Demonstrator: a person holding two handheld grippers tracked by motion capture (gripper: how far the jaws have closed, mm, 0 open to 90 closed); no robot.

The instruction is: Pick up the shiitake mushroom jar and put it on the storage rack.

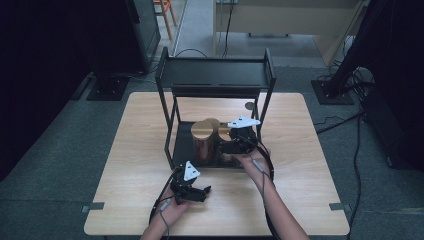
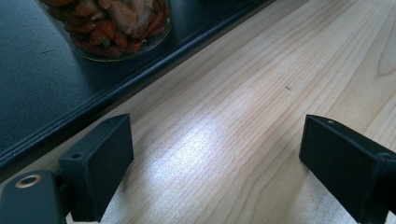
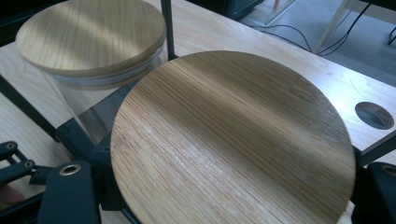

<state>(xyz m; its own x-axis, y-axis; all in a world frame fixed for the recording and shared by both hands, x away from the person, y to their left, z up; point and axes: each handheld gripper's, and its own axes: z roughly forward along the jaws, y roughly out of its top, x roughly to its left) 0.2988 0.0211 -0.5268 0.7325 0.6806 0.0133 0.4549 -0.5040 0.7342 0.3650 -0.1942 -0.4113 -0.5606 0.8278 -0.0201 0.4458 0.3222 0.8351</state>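
Note:
A black two-tier rack (image 1: 215,75) stands on the wooden table (image 1: 135,150). On its lower shelf (image 1: 182,145) are three glass jars with bamboo lids. My right gripper (image 1: 227,145) reaches into the shelf and is shut on the right jar (image 1: 225,132). That jar's lid (image 3: 233,140) spans the gap between the right gripper's (image 3: 224,186) jaws. A second lidded jar (image 3: 91,37) stands just beyond it. My left gripper (image 1: 202,192) rests open on the table in front of the rack. Between the left gripper's (image 2: 215,154) jaws is bare wood. A jar of dried red pieces (image 2: 116,28) stands on the shelf ahead.
The rack's posts (image 3: 168,28) and shelf rim (image 2: 93,112) bound the jars closely. A round cable hole (image 1: 249,105) is in the table behind the rack. Cables (image 1: 345,120), stands and a chair (image 1: 165,12) sit on the floor around the table.

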